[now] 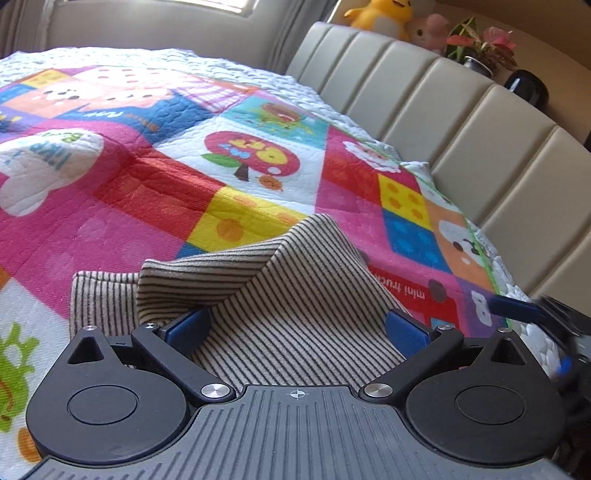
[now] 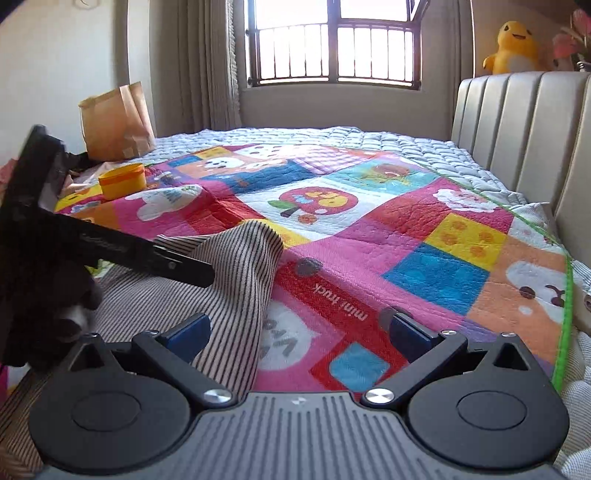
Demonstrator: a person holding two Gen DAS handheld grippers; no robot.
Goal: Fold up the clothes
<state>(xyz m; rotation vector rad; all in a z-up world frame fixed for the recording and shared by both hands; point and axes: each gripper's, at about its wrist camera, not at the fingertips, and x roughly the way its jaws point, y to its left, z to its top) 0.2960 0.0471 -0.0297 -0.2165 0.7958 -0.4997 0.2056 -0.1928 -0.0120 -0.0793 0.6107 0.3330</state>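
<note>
The left gripper (image 1: 299, 326) stood with its two blue pads wide apart, and the striped garment (image 1: 258, 295) lay directly between and under them, on the colourful quilt (image 1: 155, 192). No pad was pressing the cloth. One part of the garment rose in a peak just in front of the gripper, and a folded part lay flat to the left of it.

The right gripper (image 2: 299, 328) was also spread wide. Its left pad rested over the edge of the striped garment (image 2: 207, 280), while its right pad was above the bare quilt (image 2: 406, 236); nothing was clamped between them. From this view the left gripper (image 2: 184, 267) reached over the garment from the left side.

Farther away, one orange cup (image 2: 123, 181) stood upright on the quilt near its left edge; what was inside it could not be seen. Behind it stood one brown paper bag (image 2: 116, 122), and its content was hidden too.

Along the right side of the bed ran the padded headboard (image 1: 461, 110). On top of it sat one yellow plush toy (image 2: 513, 48), one pink plush toy (image 1: 430, 31), and one potted plant (image 1: 480, 46) beside them. One barred window (image 2: 332, 40) was at the far wall.
</note>
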